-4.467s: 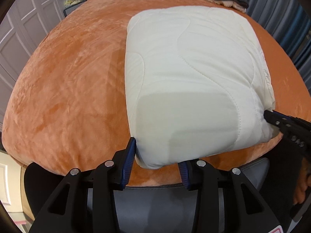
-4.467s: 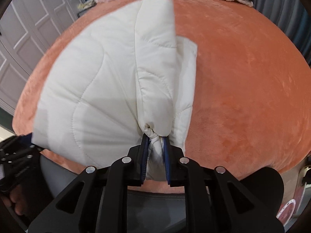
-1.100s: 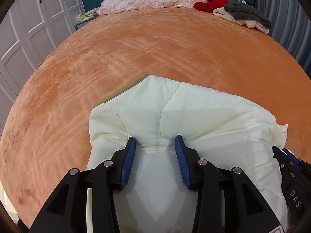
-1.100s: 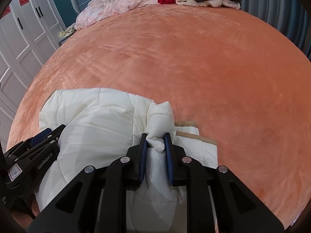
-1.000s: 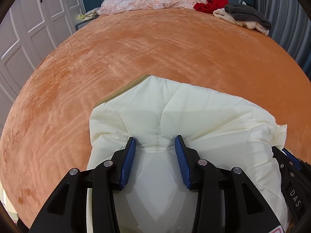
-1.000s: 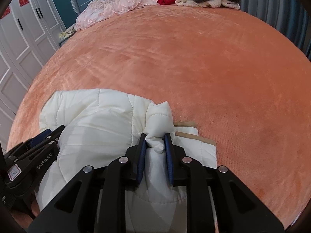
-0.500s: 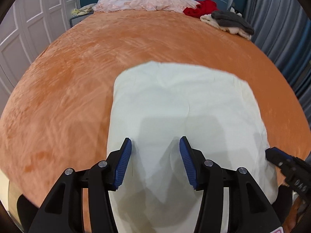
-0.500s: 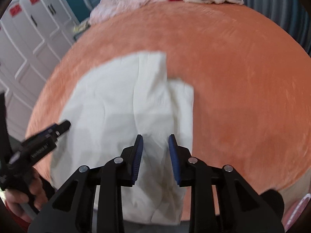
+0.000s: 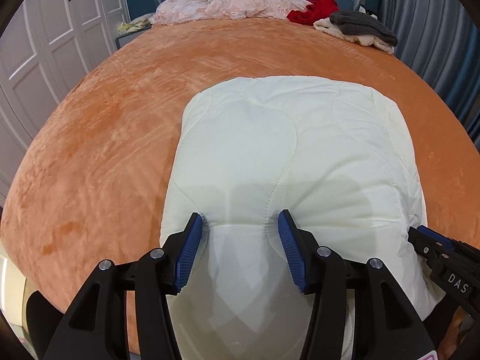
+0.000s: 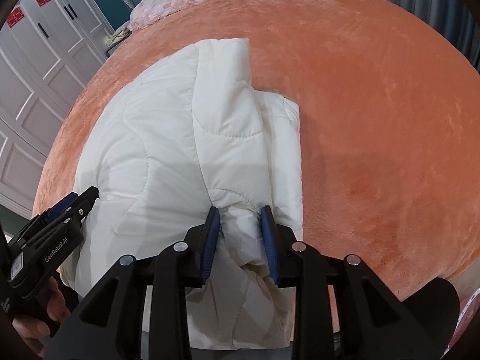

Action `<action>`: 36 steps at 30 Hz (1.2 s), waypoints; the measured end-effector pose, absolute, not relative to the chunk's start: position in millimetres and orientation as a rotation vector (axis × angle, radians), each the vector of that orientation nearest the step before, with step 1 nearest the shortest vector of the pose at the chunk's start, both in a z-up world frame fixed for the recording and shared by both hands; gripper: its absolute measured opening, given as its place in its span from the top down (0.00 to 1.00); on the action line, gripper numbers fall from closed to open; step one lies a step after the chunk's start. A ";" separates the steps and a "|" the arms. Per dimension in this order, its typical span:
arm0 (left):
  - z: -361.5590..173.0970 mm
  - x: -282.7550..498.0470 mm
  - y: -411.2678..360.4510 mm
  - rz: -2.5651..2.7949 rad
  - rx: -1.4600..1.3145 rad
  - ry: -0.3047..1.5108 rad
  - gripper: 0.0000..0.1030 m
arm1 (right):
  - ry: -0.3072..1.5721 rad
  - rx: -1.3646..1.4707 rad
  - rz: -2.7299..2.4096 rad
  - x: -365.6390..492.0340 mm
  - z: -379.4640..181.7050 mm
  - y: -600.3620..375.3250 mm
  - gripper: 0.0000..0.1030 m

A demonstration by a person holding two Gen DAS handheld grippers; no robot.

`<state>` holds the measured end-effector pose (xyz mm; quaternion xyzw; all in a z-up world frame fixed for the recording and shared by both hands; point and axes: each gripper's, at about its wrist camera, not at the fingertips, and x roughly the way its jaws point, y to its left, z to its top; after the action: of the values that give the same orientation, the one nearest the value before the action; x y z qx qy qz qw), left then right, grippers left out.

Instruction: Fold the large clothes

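A white quilted padded garment point(image 9: 288, 156) lies folded into a thick rectangle at the near edge of an orange plush bed point(image 9: 120, 120). It also shows in the right wrist view point(image 10: 180, 138), with a folded strip along its right side. My left gripper point(image 9: 240, 225) is open, its blue pads either side of the garment's near left edge. My right gripper point(image 10: 240, 219) is open around a bunched near right corner of the garment. Each gripper shows at the edge of the other's view.
At the far end of the bed lie a pink lacy garment point(image 9: 228, 3), a red one point(image 9: 312, 9) and a grey-and-cream pile point(image 9: 357, 27). White wardrobe doors point(image 9: 45, 45) stand on the left. Grey-blue curtains point(image 9: 435, 30) hang on the right.
Both grippers carried the garment's near edge back from its folded-over position, laid it out flat and opened. The right gripper, shut on the corner a second ago, now stands open.
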<state>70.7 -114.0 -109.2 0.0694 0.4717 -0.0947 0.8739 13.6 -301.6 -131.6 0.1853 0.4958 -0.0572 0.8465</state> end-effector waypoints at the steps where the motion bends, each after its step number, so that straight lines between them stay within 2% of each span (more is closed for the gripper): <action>1: -109.6 69.4 -115.2 -0.195 0.150 0.979 0.50 | 1.046 0.390 -0.121 13.3 -132.5 -301.4 0.73; 24: -113.4 66.9 -117.1 -0.178 0.159 0.960 0.50 | 1.019 0.389 -0.147 8.6 -137.3 -290.9 0.71; 26: -109.6 68.5 -112.3 -0.192 0.129 0.982 0.50 | 1.016 0.420 -0.148 4.2 -131.9 -298.1 0.66; 29: -98.4 69.9 -91.0 -0.229 0.014 1.047 0.41 | 0.992 0.547 -0.124 -12.0 -119.0 -317.8 0.54; 31: -92.7 68.0 -70.6 -0.250 -0.088 1.083 0.34 | 0.971 0.602 -0.120 -24.9 -114.8 -330.5 0.38; 36: -105.1 68.2 -23.5 -0.264 -0.353 1.201 0.34 | 0.961 0.727 -0.077 -38.6 -121.0 -349.5 0.26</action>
<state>68.2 -23.5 -105.1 -0.1648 0.5604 -0.1232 0.8023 -38.6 -349.5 -121.0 0.3418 0.4518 -0.0360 0.8233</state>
